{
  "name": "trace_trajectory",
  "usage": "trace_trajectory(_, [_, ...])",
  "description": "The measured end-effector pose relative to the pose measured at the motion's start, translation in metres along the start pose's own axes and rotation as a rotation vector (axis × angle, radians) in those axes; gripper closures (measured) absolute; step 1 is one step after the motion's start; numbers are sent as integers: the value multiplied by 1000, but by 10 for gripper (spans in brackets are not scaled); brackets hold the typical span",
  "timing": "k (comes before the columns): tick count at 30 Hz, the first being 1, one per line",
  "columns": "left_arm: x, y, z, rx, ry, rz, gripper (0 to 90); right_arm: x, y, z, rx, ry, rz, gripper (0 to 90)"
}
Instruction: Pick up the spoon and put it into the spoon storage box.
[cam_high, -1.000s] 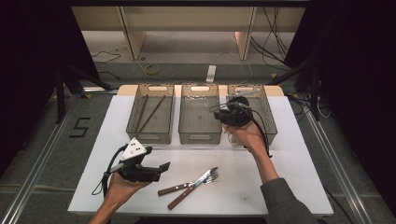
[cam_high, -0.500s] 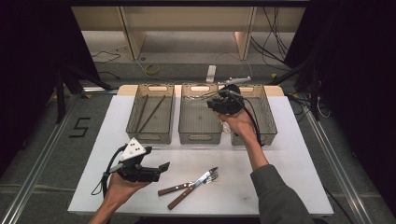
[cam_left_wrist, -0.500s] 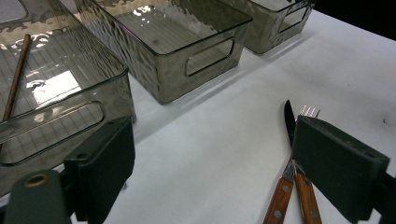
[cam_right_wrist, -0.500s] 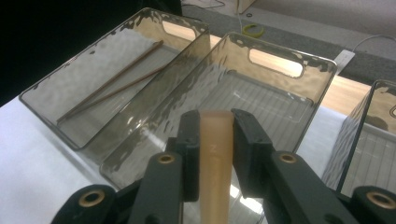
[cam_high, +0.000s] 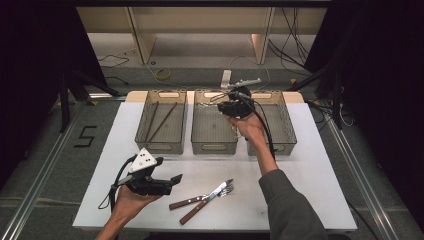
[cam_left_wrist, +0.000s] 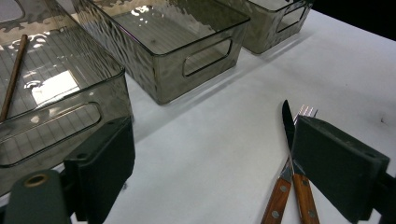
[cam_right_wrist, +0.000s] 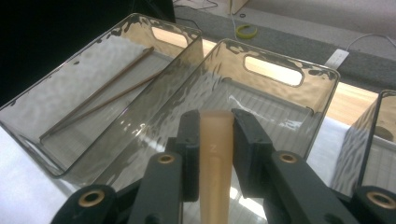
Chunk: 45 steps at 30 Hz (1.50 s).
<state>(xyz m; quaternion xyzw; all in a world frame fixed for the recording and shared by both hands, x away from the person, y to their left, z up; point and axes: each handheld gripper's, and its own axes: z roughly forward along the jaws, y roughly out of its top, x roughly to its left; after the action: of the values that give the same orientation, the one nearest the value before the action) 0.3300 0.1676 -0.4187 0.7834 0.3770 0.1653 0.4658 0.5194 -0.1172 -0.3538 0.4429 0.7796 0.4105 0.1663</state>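
While left gripper (cam_high: 176, 178) idle, right gripper (cam_high: 216, 98) leftward, over middle bin (cam_high: 214, 145).

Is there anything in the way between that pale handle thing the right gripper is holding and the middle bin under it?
Nothing visible. The right gripper is shut on the pale handle, directly above the open-topped middle bin. The two brown sticks lie in the neighbouring bin, out of the way.

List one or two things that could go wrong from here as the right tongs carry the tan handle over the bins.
1. The right tongs pinch the smooth tan handle on a narrow strip; it could slip or swing.
2. They hover near the middle bin and right bin; the piece may drop into the wrong one or strike a rim.
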Motion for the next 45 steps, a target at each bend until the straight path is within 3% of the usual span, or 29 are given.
trace_trajectory(12, [-2, 0, 1, 5, -6, 12, 129, -1, 4, 18, 17, -24, 15, 743])
trace_trajectory(34, [-3, 0, 2, 10, -11, 18, 129, -3, 0, 32, 24, -43, 38, 736])
trace_trajectory(36, [-3, 0, 2, 10, -11, 19, 129, -3, -1, 35, 37, -41, 45, 705])
trace_trajectory(38, [-3, 0, 2, 10, -11, 19, 129, -4, -1, 37, 46, -36, 65, 604])
trace_trajectory(45, [-3, 0, 2, 15, -13, 18, 129, -6, 0, 31, 21, -9, 82, 518])
